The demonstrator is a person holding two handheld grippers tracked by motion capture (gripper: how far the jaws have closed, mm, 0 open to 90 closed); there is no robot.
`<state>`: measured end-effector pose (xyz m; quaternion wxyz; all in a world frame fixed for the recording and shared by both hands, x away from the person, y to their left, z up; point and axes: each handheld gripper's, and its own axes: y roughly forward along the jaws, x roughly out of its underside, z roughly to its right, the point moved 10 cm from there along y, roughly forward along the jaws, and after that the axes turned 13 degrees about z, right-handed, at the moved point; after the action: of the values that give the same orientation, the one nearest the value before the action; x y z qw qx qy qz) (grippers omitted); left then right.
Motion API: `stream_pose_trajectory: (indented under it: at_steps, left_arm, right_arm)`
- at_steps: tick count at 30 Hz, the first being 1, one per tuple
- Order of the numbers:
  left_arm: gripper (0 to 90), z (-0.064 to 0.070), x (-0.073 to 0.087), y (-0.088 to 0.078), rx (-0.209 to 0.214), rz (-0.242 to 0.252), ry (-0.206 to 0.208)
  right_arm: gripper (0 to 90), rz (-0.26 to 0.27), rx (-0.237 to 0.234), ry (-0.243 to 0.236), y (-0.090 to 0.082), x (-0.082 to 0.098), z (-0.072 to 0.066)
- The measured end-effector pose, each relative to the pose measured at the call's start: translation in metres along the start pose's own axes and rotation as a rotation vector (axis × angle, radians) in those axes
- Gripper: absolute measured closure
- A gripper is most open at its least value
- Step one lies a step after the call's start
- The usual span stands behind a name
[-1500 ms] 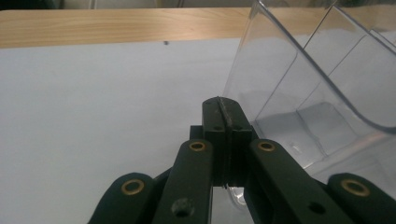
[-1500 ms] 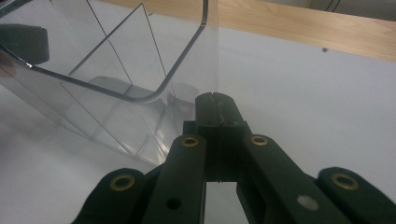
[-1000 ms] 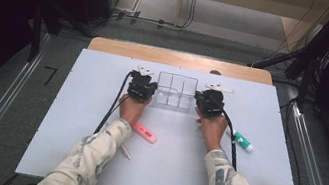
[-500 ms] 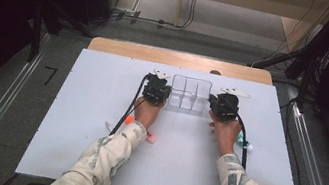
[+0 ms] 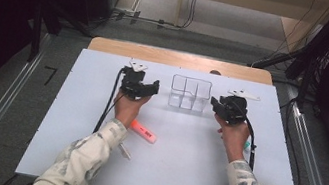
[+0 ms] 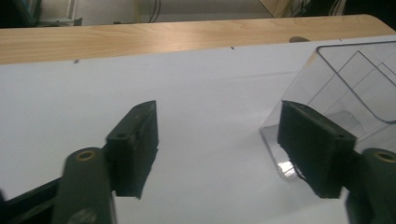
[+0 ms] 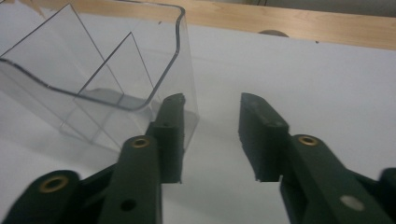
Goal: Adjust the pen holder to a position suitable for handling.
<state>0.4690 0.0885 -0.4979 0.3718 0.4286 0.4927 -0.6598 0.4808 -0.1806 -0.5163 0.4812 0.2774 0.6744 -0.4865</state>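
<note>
Black grippers [image 5: 139,87], brass rivets, pale patterned sleeves [image 5: 85,160]

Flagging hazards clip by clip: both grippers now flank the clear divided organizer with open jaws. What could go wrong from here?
1. The left gripper and right gripper have just been opening beside the clear organizer; a sideways move could knock it.
2. The orange highlighter lies beside the left forearm, which could sweep it when pulling back.

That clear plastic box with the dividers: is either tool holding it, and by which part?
Nothing is held. Both the left tool and the right tool stand open beside the clear box, with only bare table between their jaws.
</note>
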Motion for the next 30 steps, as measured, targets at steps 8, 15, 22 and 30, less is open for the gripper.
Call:
stream_pose_trajectory:
  at_steps: [8, 15, 22, 30]
  left_arm:
    - [17.0, -0.04, 0.009, -0.035, -0.062, 0.014, 0.014]
    - [13.1, -0.073, 0.025, -0.061, -0.107, 0.007, -0.016]
    - [12.6, -0.096, 0.032, -0.083, -0.158, 0.028, 0.001]
    - [12.4, -0.11, 0.043, -0.107, -0.178, 0.03, -0.024]
  right_arm:
    - [30.8, -0.033, 0.033, -0.052, -0.038, 0.013, 0.008]
    - [22.0, -0.027, 0.053, -0.022, -0.067, 0.023, 0.017]
    - [19.0, -0.024, 0.061, -0.016, -0.087, 0.034, 0.027]
    - [18.8, -0.006, 0.056, -0.002, -0.106, 0.04, 0.035]
